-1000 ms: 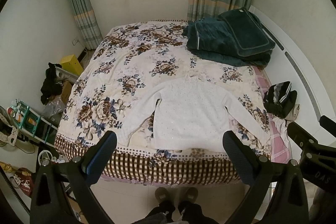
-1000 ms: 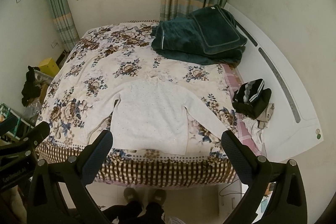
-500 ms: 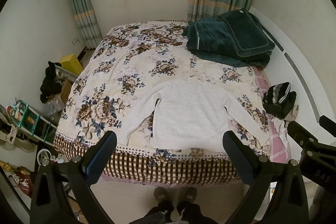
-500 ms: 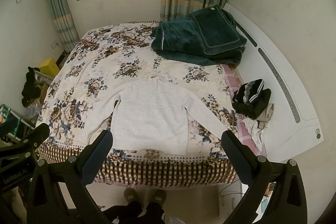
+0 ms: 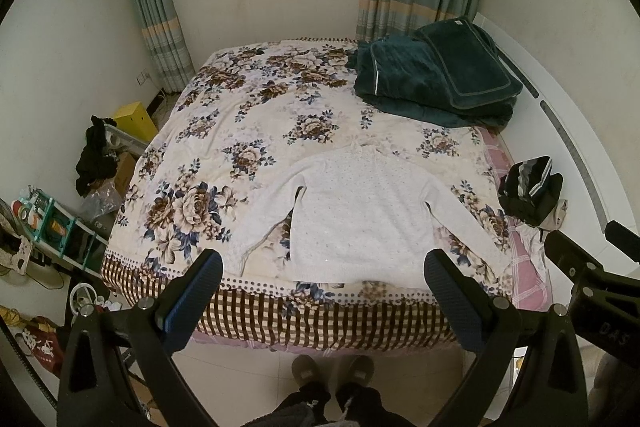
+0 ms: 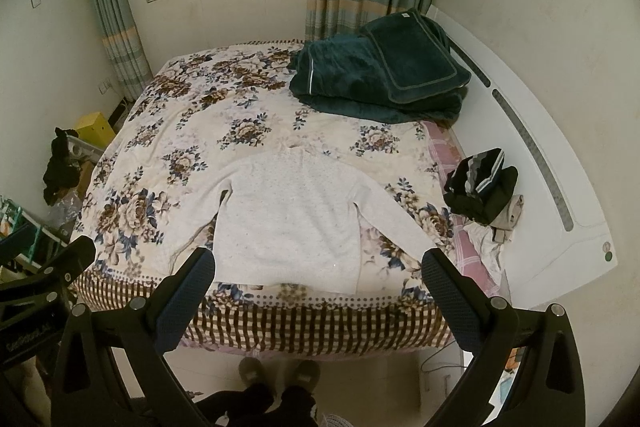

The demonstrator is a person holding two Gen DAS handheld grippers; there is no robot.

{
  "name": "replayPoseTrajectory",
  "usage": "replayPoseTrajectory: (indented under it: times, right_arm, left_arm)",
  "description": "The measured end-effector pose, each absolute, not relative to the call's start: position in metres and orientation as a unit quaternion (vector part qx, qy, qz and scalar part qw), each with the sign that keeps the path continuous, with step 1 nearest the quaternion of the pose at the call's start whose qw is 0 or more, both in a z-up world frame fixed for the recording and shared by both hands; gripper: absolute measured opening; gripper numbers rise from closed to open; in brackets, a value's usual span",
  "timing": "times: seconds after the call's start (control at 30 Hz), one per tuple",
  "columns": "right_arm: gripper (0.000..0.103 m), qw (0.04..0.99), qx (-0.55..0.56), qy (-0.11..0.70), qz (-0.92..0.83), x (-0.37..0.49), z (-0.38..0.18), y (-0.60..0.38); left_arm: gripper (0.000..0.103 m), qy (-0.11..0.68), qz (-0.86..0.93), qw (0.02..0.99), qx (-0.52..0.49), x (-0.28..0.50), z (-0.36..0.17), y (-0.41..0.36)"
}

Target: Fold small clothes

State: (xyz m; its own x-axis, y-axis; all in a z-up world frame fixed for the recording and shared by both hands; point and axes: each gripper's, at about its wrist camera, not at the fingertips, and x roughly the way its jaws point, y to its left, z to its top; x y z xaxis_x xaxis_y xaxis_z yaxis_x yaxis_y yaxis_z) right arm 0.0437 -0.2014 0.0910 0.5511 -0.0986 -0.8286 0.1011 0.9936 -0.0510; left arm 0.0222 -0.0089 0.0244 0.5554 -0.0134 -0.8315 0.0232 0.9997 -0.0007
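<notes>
A small white knit sweater (image 5: 362, 211) (image 6: 290, 215) lies flat on the floral bedspread (image 5: 248, 131) (image 6: 188, 131), both sleeves spread outward, its hem close to the bed's front edge. My left gripper (image 5: 322, 265) hangs open above the front edge of the bed, well short of the sweater, nothing between its fingers. My right gripper (image 6: 318, 263) is open too, at about the same height and distance, and holds nothing. Each gripper's body shows at the edge of the other's view.
A folded dark green blanket (image 5: 436, 79) (image 6: 380, 71) lies at the bed's far right. A dark clothes heap (image 5: 530, 191) (image 6: 482, 191) sits on the white ledge to the right. Shelves and clutter (image 5: 52, 223) line the left floor. A person's slippered feet (image 5: 332, 371) stand below.
Nothing has moved except a very slight drift of both views; the sweater lies as before and both grippers stay open.
</notes>
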Motion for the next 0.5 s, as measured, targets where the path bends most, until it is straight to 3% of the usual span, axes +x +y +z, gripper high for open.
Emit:
replayPoseTrajectory:
  times: [0.5]
  right_arm:
    - [0.103,0.881,0.005,0.469,-0.057,0.045,0.1,-0.2]
  left_arm:
    - [0.103,0.47,-0.013,0.883,0.004,0.024,0.026,-0.014]
